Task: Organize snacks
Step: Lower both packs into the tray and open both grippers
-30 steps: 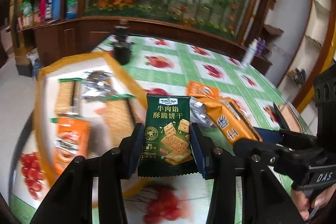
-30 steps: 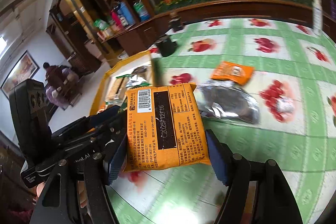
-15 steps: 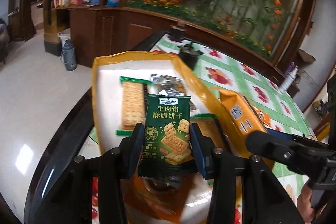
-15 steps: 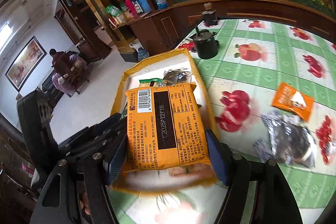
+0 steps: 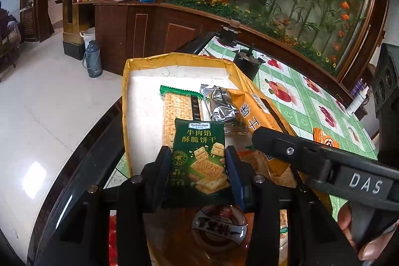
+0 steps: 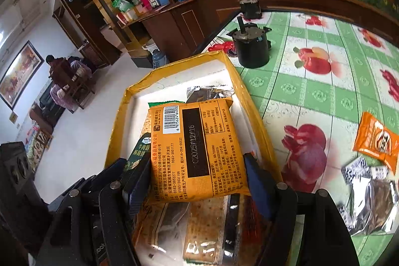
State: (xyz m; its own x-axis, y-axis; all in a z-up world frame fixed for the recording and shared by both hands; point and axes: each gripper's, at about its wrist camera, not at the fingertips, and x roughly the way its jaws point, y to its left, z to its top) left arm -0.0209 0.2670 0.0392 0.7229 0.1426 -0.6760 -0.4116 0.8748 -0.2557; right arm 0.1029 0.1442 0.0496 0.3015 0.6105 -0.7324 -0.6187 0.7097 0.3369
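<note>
Here, a shallow yellow-rimmed cardboard tray with a white floor (image 5: 139, 81) sits at the edge of a table covered in a green-and-white fruit-print cloth (image 6: 311, 81), already holding a clear-wrapped stack of crackers with a green end seal (image 5: 174, 114), a crumpled silver foil packet (image 5: 220, 106) beside it, and a round sealed cup with a red-and-white lid (image 5: 219, 226) near the front. Over the tray, the left gripper (image 5: 198, 176) is clenched on a dark green packet of beef-filled crackers (image 5: 199, 156), held upright between its blue-padded fingers. Just to its right, the right gripper (image 6: 197, 186) clamps a flat orange snack bag with a barcode and black date strip (image 6: 197, 148), hovering above more cracker packs; in the left view its black body (image 5: 324, 161) crosses in front of the tray's right side, hiding what lies beneath. Outside the tray, on the cloth, lie a small orange sachet (image 6: 376, 141) and loose silver foil wrappers (image 6: 371, 198), well apart from the tray. A black cylindrical motor with a shaft (image 6: 251, 46) stands beyond the tray's far corner.
</note>
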